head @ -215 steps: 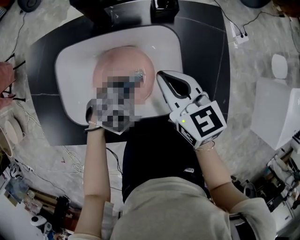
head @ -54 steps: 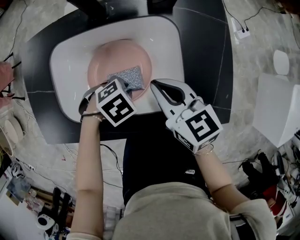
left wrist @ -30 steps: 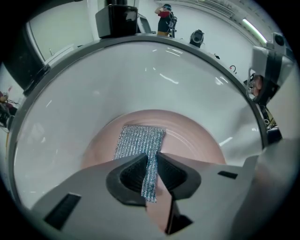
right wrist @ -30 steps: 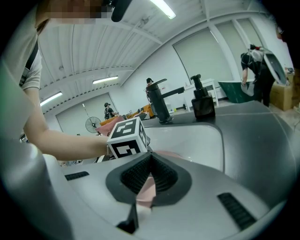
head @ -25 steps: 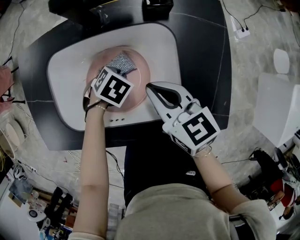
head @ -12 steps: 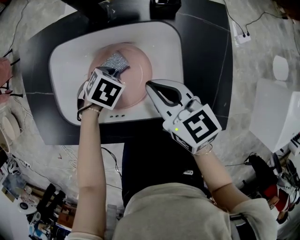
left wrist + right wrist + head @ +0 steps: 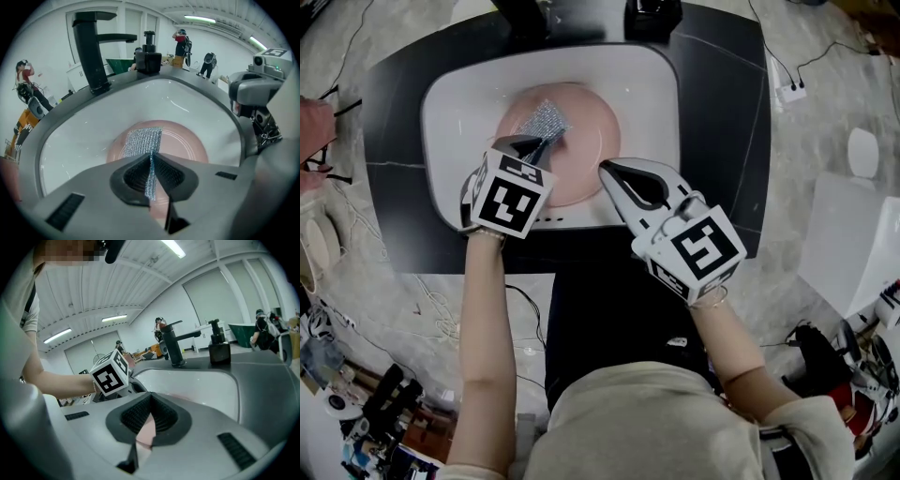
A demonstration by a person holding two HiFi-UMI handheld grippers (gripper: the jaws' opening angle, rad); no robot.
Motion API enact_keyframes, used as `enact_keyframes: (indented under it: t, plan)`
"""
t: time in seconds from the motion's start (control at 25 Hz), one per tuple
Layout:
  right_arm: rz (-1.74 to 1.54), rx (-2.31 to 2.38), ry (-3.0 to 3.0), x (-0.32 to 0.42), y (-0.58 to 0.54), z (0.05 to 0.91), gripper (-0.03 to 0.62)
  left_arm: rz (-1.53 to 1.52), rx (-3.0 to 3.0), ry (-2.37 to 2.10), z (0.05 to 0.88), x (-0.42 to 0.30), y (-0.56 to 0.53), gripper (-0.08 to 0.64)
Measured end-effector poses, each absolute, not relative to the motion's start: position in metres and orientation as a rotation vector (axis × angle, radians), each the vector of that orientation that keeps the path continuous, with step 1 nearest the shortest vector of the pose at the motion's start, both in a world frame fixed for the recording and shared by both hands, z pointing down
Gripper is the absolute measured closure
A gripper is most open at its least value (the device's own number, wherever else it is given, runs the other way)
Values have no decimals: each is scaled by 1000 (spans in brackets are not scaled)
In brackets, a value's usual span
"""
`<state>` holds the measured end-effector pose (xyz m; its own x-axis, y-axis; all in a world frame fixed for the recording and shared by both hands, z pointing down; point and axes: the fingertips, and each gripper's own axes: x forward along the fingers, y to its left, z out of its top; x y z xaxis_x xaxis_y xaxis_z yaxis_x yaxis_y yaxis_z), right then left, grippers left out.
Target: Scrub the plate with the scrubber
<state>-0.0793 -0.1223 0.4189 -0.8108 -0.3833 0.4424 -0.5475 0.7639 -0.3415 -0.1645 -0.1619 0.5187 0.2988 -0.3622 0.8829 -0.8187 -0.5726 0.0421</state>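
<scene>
— Gripping what, the left gripper [image 7: 542, 142]?
— The scrubber [image 7: 547, 118], pinched tight, draped on the plate [image 7: 591, 141] mid-sink [image 7: 652, 89]. The right gripper [image 7: 604, 169] clamps the plate's near rim. The faucet [image 7: 91, 51] and dispenser [image 7: 149, 55] stand at the sink's far edge.

Pink plate [image 7: 581, 141] is sitting in the white sink [image 7: 647, 94]. Left gripper [image 7: 534, 147] pinches a silvery scrubber [image 7: 546, 118] lying on the plate, and the right gripper [image 7: 603, 168] has its tips right at the plate's rim.
</scene>
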Motion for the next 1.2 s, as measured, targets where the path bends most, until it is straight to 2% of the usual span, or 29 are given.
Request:
enact_keyframes:
  t: [0.36,0.68,1.2]
  plan:
    - [640,696,-2636,-88,-107,394,586,921,2156,-1199,450,-158,-138,516]
    - [610,695,-2624,-92,-103,375,586,416,2158,-1331,385,-159,-119,515]
    - [476,598,-2706,-126,-112,307,588,71,2196,-1511,297,-195,-101,515]
